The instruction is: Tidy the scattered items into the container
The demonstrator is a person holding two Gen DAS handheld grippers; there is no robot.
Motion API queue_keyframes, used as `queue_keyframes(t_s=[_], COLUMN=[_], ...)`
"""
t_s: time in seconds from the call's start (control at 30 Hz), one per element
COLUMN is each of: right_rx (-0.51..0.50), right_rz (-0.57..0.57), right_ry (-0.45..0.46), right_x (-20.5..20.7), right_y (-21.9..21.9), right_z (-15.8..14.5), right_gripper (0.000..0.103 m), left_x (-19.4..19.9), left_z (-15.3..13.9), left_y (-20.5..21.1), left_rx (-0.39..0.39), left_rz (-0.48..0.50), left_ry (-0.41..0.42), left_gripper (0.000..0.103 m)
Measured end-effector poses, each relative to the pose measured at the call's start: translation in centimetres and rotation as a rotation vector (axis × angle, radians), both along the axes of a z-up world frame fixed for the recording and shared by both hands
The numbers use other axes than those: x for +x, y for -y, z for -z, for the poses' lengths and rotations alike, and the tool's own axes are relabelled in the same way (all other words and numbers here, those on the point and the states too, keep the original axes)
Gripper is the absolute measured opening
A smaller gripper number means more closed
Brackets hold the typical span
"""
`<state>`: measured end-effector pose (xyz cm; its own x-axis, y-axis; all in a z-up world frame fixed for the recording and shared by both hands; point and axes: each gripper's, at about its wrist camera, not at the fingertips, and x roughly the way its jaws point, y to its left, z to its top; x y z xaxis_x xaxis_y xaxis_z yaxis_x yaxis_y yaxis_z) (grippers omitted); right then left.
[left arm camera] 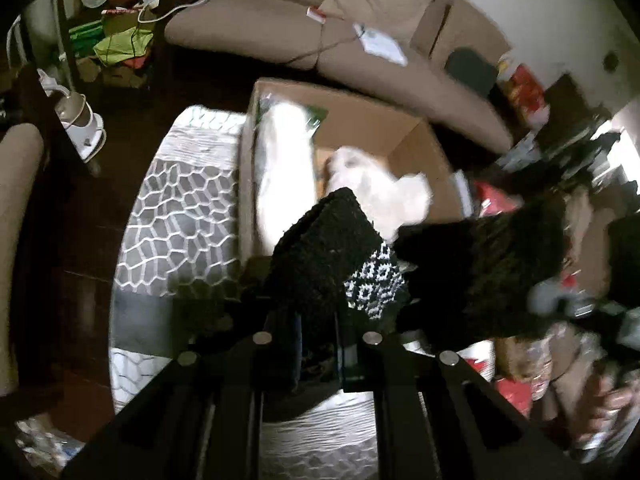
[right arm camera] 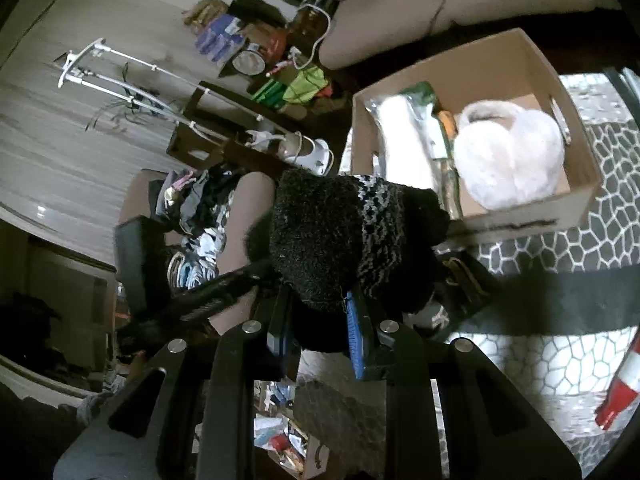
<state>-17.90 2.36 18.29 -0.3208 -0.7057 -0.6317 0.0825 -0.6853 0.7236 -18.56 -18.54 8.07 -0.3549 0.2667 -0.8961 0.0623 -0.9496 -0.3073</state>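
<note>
Both grippers hold one black fuzzy knit garment with a black-and-white patterned band. In the left wrist view my left gripper (left arm camera: 318,344) is shut on the garment (left arm camera: 324,256), which stretches right. In the right wrist view my right gripper (right arm camera: 320,340) is shut on the same garment (right arm camera: 320,236). The open cardboard box (left arm camera: 420,136) stands just beyond it on the rug; it also shows in the right wrist view (right arm camera: 520,64). Inside lie a white fluffy item (right arm camera: 508,160) and a white wrapped roll (right arm camera: 404,140).
A grey rug with white cell pattern (left arm camera: 180,216) lies under the box. A beige sofa (left arm camera: 280,12) with papers stands behind. A garment steamer (right arm camera: 304,148), a cluttered side table and a pile of clothes (right arm camera: 200,204) are at the left. A red-white cone (right arm camera: 620,384) is at the right.
</note>
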Motion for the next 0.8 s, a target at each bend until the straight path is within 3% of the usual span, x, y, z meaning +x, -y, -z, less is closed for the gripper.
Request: queue_keyframes(t_s=[0.07,0.17,0.2,0.27,0.4,0.47,0.6,0.8], right_rx=[-0.001,0.001,0.001,0.008,0.032,0.057,0.098,0.195], right_rz=[-0.003,-0.012,-0.016,-0.023,-0.062,-0.089,-0.139,-0.236], right_ry=[0.005,0.029,0.037,0.05,0.096,0.135,0.199,0.303], right_x=[0.0,0.0,0.0,0.0,-0.8,-1.5,-2.6,-4.6], right_y=[0.4,1.0,1.1,1.5,2.9,4.2,7.0,12.5], right_z=[0.3,1.4,1.8,2.6,5.2,7.1,10.7,16.3], right_gripper=[0.021,0.022,0.021,0.022,0.022,0.022,0.022,0.022], left_x=[0.5,2.5,3.4,4.7,6.1,6.8,7.7,9.4], left_z=[3.9,9.5,10.4,10.3,8.3,7.1,5.5,5.4], left_y=[-0.2,-1.1,-1.3,-0.9,1.9,3.4,4.9,6.7], left_rx=[-0.033,-0.023,-0.022,0.012,0.107,0.146,0.147,0.119], left_rz=[0.02,0.065,0.071,0.045,-0.09,-0.155,-0.18,-0.185], left_ry=[0.093,0.254,0.274,0.261,0.218,0.194,0.166,0.169], left_gripper=[0.012,0.013,0.014,0.016,0.038,0.043,0.043,0.043])
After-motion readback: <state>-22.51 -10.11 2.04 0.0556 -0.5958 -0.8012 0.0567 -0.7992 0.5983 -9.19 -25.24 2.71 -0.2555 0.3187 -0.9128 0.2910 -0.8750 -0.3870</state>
